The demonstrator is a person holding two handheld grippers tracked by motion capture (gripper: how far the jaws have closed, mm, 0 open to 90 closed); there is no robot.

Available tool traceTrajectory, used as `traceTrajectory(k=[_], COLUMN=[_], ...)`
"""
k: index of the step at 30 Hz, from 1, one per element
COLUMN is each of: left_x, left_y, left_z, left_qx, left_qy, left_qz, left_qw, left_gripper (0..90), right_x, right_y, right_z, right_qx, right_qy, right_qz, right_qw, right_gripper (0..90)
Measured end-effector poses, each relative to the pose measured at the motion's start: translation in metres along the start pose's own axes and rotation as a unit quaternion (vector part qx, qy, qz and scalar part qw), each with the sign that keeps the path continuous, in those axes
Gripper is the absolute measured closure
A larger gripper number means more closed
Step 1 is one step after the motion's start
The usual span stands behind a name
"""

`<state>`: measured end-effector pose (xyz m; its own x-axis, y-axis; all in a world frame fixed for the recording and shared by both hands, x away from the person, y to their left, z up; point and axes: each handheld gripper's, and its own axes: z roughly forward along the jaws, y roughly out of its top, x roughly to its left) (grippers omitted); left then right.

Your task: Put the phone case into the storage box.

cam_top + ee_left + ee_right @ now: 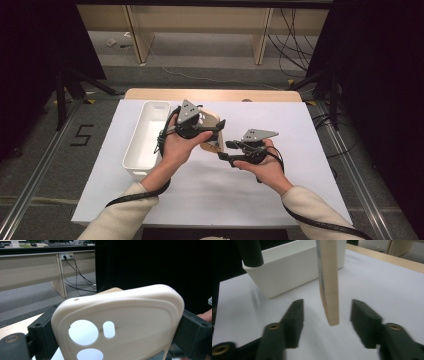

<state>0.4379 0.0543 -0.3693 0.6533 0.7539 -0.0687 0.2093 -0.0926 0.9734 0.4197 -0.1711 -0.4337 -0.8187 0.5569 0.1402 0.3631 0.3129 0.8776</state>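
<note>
A cream phone case with round camera holes hangs above the table's middle, with my left gripper shut on it. In the left gripper view the case's back faces the camera, and the black fingers press its two side edges. My right gripper is open just right of the case. In the right gripper view the case stands edge-on between the spread jaws of that gripper, touching neither one.
A white rectangular bin lies to the left on the white table sheet, and its wall stands behind the case. Desk legs and cables stand on the floor beyond the table's far edge.
</note>
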Motion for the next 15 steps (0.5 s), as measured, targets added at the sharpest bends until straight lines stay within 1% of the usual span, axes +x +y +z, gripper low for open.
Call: traceTrajectory(k=[3, 4, 6, 8, 12, 15], left_x=[0.002, 0.002, 0.003, 0.005, 0.006, 0.006], left_y=[0.001, 0.002, 0.003, 0.004, 0.005, 0.006], left_z=[-0.002, -0.003, -0.004, -0.006, -0.009, -0.011], left_qx=[-0.002, -0.003, -0.005, -0.006, -0.007, -0.008], left_qy=[0.003, 0.004, 0.004, 0.004, 0.004, 0.006], left_qz=[0.003, 0.005, 0.006, 0.006, 0.007, 0.008], left_qw=[1.0, 1.0, 1.0, 1.0, 0.9999, 0.9999], left_gripper=[9.0, 9.1, 9.1, 9.1, 9.2, 9.2], right_x=[-0.001, -0.002, -0.004, -0.006, -0.007, -0.007], right_y=[-0.002, -0.003, -0.005, -0.005, -0.007, -0.008], right_z=[-0.002, -0.003, -0.005, -0.007, -0.012, -0.017], right_qx=[-0.005, -0.005, -0.013, -0.015, -0.02, -0.023], right_qy=[-0.015, -0.018, -0.021, -0.016, -0.017, -0.016], right_qz=[0.005, 0.002, 0.001, -0.001, -0.007, -0.009], right_qw=[0.9999, 0.9998, 0.9997, 0.9998, 0.9996, 0.9996], right_gripper=[18.3, 14.7, 11.4, 5.1, 1.6, 0.5])
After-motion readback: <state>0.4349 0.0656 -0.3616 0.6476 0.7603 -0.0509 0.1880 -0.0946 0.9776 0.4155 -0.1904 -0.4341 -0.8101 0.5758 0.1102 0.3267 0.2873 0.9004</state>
